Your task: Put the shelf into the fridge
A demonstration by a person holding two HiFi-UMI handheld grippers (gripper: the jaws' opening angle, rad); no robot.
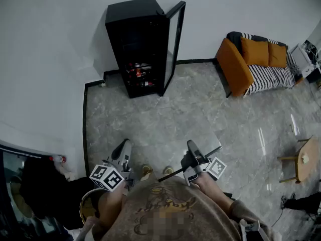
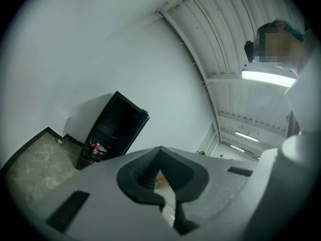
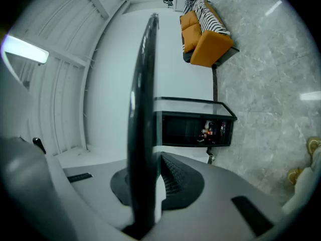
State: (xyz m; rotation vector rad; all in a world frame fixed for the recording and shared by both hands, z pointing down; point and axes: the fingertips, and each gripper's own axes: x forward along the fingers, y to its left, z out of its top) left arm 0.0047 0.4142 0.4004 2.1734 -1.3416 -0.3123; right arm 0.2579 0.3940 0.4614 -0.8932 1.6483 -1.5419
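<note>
The black fridge (image 1: 139, 49) stands against the far wall with its glass door (image 1: 173, 41) swung open; bottles show on a low rack inside. The shelf (image 1: 209, 143) is a clear glass pane with a dark edge, held low in front of me over the marble floor. My right gripper (image 1: 193, 148) is shut on the shelf; in the right gripper view the shelf (image 3: 144, 109) rises edge-on between the jaws of the right gripper (image 3: 150, 185), with the fridge (image 3: 193, 129) beyond. My left gripper (image 1: 124, 147) is shut with nothing in it, and past the left gripper (image 2: 159, 177) the fridge (image 2: 113, 129) stands far off.
An orange sofa (image 1: 253, 64) with a striped seat stands at the right wall. A small round wooden table (image 1: 303, 159) is at the right edge. Dark clutter (image 1: 35, 190) lies at the lower left. Marble floor (image 1: 150, 119) stretches between me and the fridge.
</note>
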